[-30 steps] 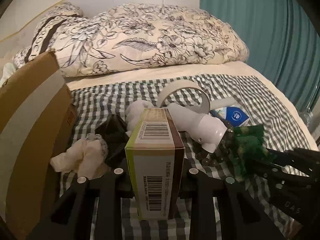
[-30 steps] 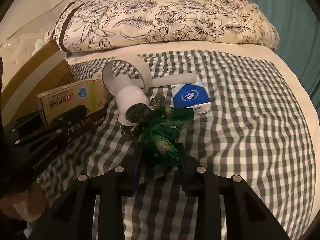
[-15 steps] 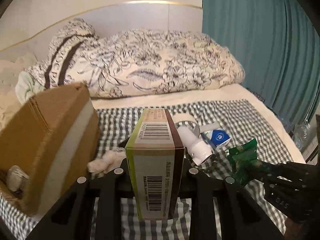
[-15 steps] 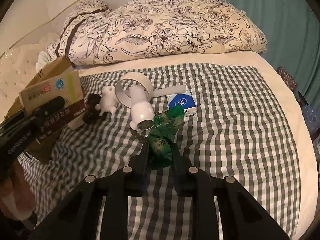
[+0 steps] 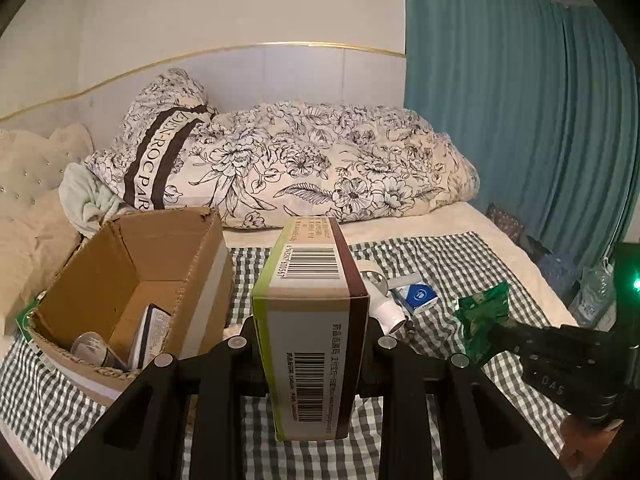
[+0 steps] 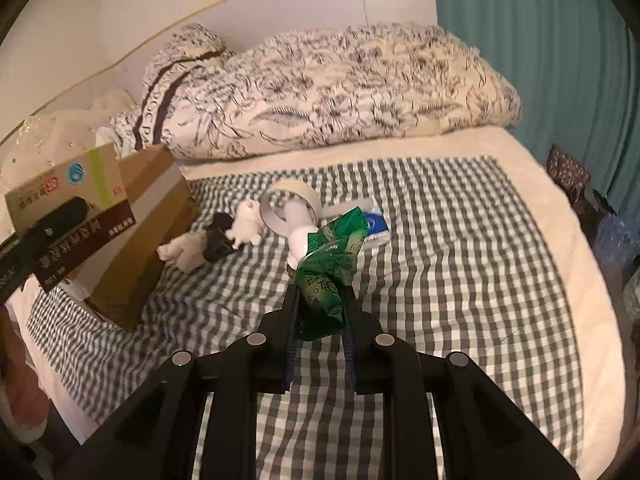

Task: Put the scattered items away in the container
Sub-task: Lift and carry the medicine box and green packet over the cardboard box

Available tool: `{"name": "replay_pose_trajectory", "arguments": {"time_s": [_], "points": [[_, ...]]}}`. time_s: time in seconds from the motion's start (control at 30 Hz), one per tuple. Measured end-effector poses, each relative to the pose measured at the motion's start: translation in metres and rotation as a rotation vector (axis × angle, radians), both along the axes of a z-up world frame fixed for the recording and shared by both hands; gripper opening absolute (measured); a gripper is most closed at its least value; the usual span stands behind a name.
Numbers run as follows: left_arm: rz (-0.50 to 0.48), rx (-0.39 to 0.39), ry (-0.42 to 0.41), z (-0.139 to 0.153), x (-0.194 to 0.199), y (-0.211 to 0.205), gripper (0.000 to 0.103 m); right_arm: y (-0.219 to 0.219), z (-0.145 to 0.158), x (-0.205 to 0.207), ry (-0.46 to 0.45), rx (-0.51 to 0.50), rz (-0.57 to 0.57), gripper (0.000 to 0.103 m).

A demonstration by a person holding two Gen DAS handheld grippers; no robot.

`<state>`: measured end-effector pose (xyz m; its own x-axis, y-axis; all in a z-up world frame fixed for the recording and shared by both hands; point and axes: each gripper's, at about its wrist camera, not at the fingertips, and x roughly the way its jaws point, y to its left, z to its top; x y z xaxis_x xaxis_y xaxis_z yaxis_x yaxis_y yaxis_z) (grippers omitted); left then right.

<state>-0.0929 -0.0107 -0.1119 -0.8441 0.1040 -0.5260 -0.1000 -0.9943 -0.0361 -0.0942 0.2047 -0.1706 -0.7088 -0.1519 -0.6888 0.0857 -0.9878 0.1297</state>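
Observation:
My left gripper point(image 5: 311, 332) is shut on an upright green-and-brown carton point(image 5: 316, 264), held above the bed just right of the open cardboard box point(image 5: 188, 240). Inside that box lie a clear cup and a flat packet. My right gripper point(image 6: 320, 296) is shut on a crumpled green packet point(image 6: 332, 256), lifted off the checked blanket. Scattered on the blanket are a tape roll point(image 6: 290, 200), a white bottle point(image 6: 298, 228), a blue tissue pack point(image 6: 376, 226), a white figurine point(image 6: 246, 224), a black item point(image 6: 218, 236) and a crumpled cloth point(image 6: 182, 250). The carton point(image 6: 68, 184) also shows at far left in the right wrist view.
A floral duvet point(image 5: 320, 172) is piled against the headboard behind the blanket. A teal curtain point(image 5: 500, 100) hangs on the right, past the bed's edge. The cardboard box point(image 6: 152, 240) stands at the blanket's left side, with pale pillows behind it.
Both grippers have risen and drawn back from the bed. The right one closed on the green packet and lifted it. The cardboard box's inside has come into the left view.

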Motion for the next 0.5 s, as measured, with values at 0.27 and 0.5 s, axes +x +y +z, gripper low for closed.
{"name": "replay_pose_trajectory", "arguments": {"time_s": [0.27, 0.5], "points": [[0.017, 0.012, 0.031, 0.023, 0.034, -0.009, 0.027, -0.015, 0.049, 0.043, 0.094, 0.006, 0.003, 0.019], [0.033, 0.020, 0.079, 0.052, 0.068, -0.021, 0.027, -0.029, 0.089, 0.079, 0.178, 0.007, 0.017, 0.019]]}}
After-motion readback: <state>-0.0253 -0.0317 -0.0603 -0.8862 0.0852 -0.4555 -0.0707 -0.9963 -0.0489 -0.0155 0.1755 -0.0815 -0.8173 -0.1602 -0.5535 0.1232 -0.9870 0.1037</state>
